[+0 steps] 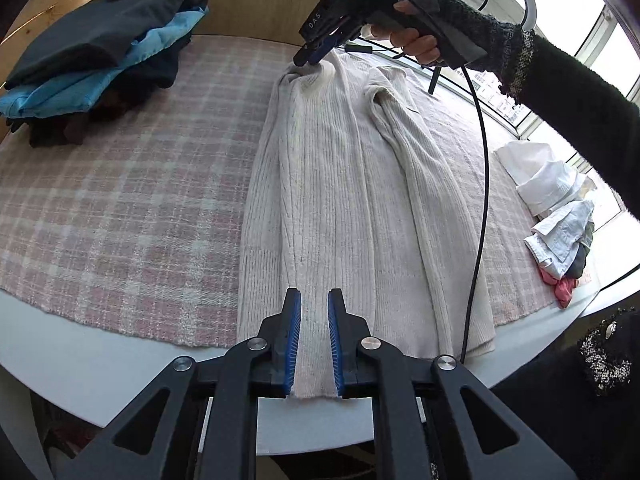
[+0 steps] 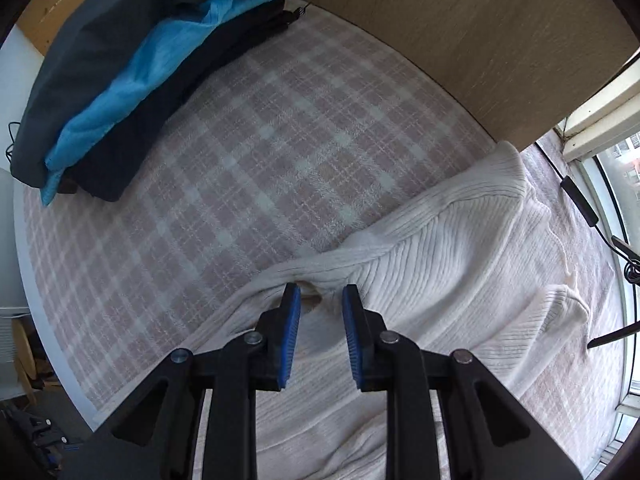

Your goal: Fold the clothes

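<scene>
Your left tongs [image 1: 314, 340] stood apart astride the sweater [image 1: 340, 184] hem; your right tongs [image 2: 320, 332] stood apart at its collar. The sweater lay flat on the bench [image 1: 120, 184], sleeves turned in; crosswise folds remained. A folded stack [image 1: 100, 48] sat finished.

White letters "DAS" on the right claw [image 1: 310, 56] body

My left wrist camera sits low at the near edge of the table [image 1: 120, 364], looking along the sweater [image 1: 340, 184] toward the far edge, taking in the right gripper [image 1: 308, 58]. My right wrist camera hangs close above the sweater's collar [image 2: 440, 248], facing the far left corner. Both views share the plaid cloth [image 2: 260, 152] and the folded stack [image 1: 100, 52].
</scene>
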Action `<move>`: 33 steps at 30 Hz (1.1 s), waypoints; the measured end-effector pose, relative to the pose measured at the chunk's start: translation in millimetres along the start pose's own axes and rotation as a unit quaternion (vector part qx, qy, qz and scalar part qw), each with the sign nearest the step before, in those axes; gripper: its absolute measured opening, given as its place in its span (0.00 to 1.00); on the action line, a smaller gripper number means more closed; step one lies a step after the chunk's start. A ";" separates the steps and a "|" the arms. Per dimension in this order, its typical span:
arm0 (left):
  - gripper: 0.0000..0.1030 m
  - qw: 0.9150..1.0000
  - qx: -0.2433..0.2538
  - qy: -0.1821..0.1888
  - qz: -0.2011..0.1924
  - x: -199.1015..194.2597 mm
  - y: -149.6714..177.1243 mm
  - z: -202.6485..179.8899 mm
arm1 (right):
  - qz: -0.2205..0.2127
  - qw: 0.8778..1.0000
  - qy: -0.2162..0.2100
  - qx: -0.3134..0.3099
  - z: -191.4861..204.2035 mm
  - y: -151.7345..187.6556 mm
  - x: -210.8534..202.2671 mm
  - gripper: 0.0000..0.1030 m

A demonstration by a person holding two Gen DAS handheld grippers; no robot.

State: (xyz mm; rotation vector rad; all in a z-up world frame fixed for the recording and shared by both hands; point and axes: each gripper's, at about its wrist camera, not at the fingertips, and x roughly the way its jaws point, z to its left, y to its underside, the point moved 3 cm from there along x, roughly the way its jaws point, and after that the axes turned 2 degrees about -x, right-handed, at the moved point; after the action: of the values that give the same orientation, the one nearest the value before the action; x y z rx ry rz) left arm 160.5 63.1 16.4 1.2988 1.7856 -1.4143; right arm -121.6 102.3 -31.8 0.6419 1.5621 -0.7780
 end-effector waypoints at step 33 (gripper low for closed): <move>0.03 1.000 0.003 -0.012 0.005 12.6 13.8 9.0 | 0.037 0.929 -0.233 0.285 -63.0 -42.4 37.1 0.08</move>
State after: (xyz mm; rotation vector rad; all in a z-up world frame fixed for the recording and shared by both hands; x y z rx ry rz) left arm 166.2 59.2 -3.1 1.2868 1.7596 -1.4250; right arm -198.3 124.2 -59.6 0.8518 0.8650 -1.2429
